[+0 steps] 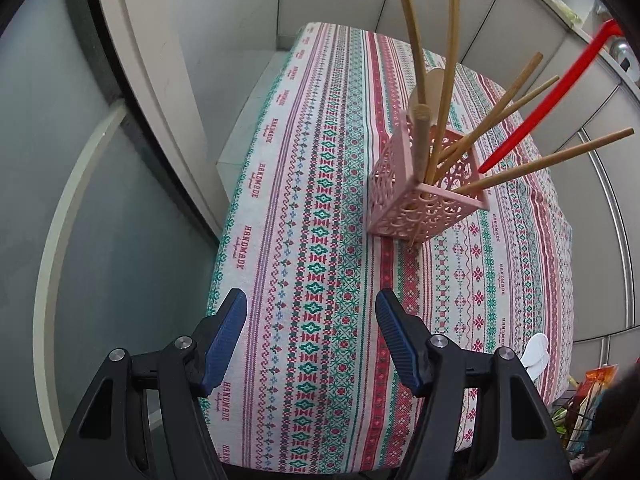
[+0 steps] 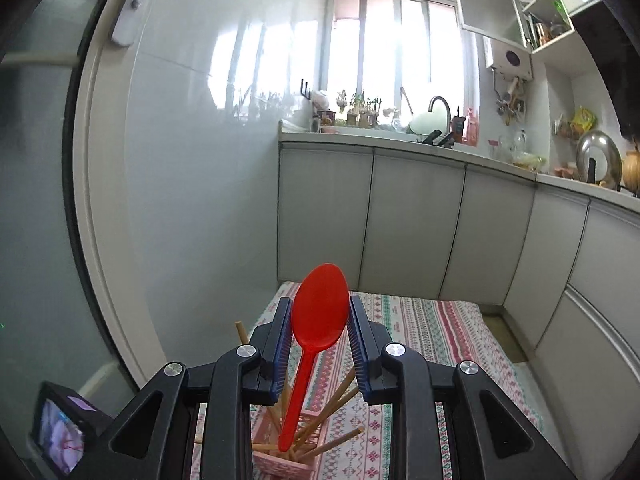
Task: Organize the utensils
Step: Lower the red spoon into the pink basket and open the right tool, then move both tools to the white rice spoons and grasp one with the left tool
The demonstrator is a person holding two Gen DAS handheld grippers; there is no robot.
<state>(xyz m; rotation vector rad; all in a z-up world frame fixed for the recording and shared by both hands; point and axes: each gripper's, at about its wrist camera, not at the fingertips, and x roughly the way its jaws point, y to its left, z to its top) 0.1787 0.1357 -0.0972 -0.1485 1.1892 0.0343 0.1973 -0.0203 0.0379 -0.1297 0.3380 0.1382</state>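
A pink lattice holder (image 1: 424, 184) stands on the patterned tablecloth (image 1: 312, 240) and holds several wooden utensils (image 1: 436, 80) that fan out. My right gripper (image 2: 319, 312) is shut on the bowl of a red spoon (image 2: 316, 312), handle pointing down, its tip just above the holder (image 2: 288, 460). The red handle (image 1: 548, 112) shows in the left wrist view, slanting down toward the holder's right side. My left gripper (image 1: 312, 312) is open and empty, over the tablecloth's near end, short of the holder.
Grey cabinets (image 2: 420, 232) and a counter with sink and faucet (image 2: 438, 110) lie beyond the table. A glass door (image 1: 80, 200) is at the left. A white item (image 1: 534, 354) and bags (image 1: 592, 400) sit by the table's right edge.
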